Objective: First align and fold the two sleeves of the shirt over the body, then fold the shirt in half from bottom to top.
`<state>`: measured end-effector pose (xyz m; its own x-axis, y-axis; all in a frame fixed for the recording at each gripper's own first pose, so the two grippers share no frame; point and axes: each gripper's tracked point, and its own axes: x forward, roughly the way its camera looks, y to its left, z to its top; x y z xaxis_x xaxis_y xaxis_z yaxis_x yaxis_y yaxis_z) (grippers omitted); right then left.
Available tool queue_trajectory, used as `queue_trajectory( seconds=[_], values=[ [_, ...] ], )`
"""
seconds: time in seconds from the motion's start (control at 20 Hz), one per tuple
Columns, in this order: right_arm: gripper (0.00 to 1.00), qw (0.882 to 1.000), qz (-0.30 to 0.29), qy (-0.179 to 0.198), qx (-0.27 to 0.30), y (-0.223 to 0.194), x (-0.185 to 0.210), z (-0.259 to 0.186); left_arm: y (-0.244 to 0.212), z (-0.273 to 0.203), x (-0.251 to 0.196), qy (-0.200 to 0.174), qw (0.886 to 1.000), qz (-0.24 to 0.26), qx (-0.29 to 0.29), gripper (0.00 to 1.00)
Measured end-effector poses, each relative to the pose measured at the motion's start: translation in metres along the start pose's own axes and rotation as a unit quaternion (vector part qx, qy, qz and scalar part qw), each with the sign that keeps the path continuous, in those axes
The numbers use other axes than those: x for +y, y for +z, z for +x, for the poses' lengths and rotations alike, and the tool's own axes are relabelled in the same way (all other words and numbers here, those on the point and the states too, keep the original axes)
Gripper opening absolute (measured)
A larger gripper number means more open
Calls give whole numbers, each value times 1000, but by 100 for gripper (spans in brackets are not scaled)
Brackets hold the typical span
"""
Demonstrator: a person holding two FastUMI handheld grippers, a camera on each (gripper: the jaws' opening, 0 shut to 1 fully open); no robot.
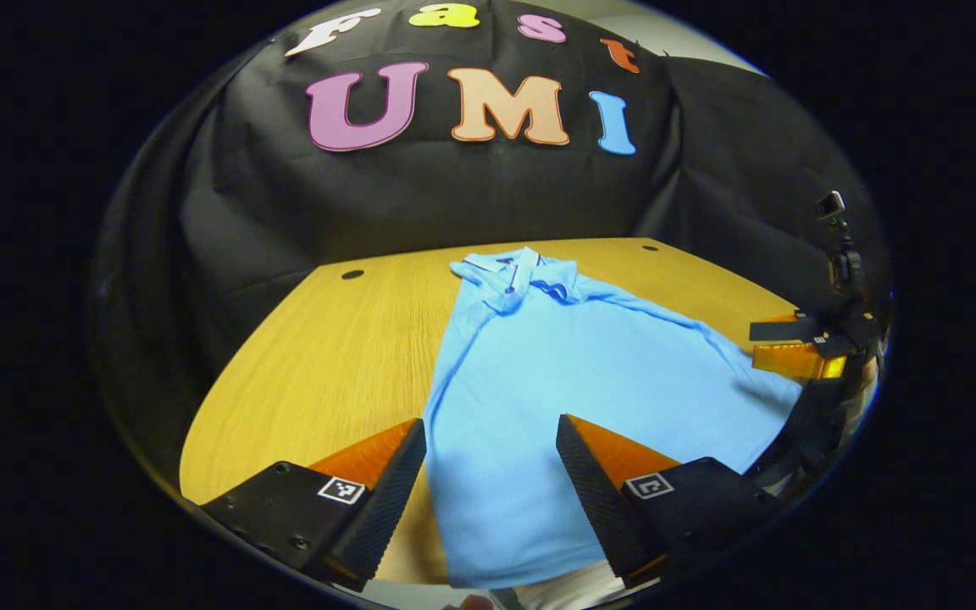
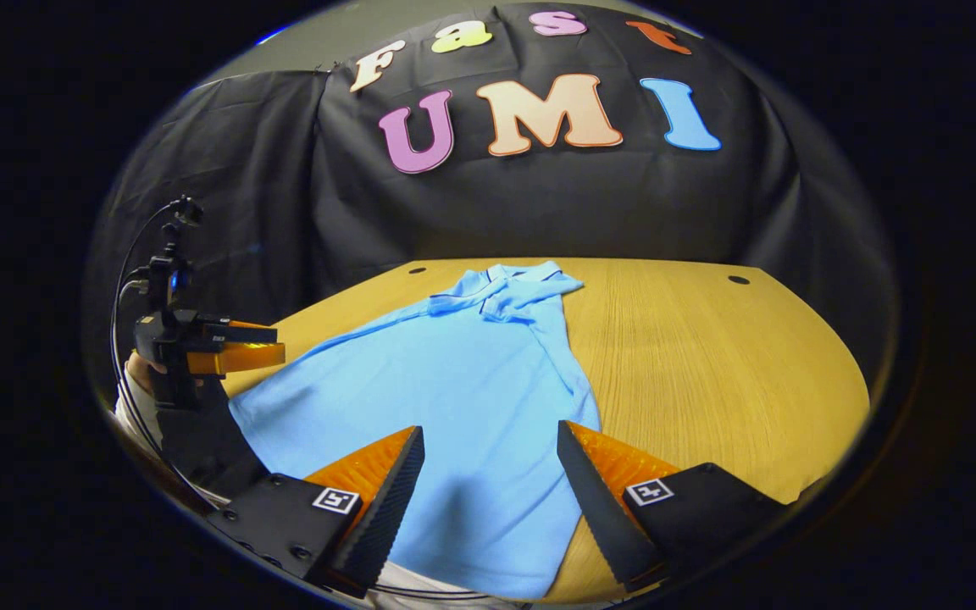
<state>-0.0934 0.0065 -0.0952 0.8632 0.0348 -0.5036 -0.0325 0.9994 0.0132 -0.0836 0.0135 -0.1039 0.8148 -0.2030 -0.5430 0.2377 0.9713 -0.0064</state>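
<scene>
We see blue polo shirt [image 1: 539,373] flat on wooden table [image 1: 344,356], collar [image 1: 515,273] at top centre of frame, hem at bottom edge, long axis running away from us. Sleeves look already tucked over body; we judge bottom-to-top fold comes next. Left tool [image 1: 490,474] released, jaws spread, hovering above hem at bottom centre of left gripper view. Right tool [image 2: 488,479] likewise released, above hem's other corner. Both about equally near hem; collar lies well ahead.
</scene>
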Motion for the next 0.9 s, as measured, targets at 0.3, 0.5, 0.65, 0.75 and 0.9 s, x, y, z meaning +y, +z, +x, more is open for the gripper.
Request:
queue_trajectory(
  seconds=[0.3,0.5,0.65,0.75,0.9],
  values=[
    [98,998,-41,-28,25,-23,1,-17,-41,-16,1,11,999,-24,24,96],
    [98,998,-41,-29,41,-39,4,-18,-48,-22,-1,16,999,-15,31,94],
    [98,996,-59,-35,51,-45,0,-15,-48,-22,-2,17,999,-14,26,95],
    [99,996,-58,-34,51,-46,1,-17,-48,-22,-2,17,999,-16,23,97],
    [99,998,-33,-30,48,-47,0,-14,-49,-22,-5,16,1000,-17,20,95]
  ],
)
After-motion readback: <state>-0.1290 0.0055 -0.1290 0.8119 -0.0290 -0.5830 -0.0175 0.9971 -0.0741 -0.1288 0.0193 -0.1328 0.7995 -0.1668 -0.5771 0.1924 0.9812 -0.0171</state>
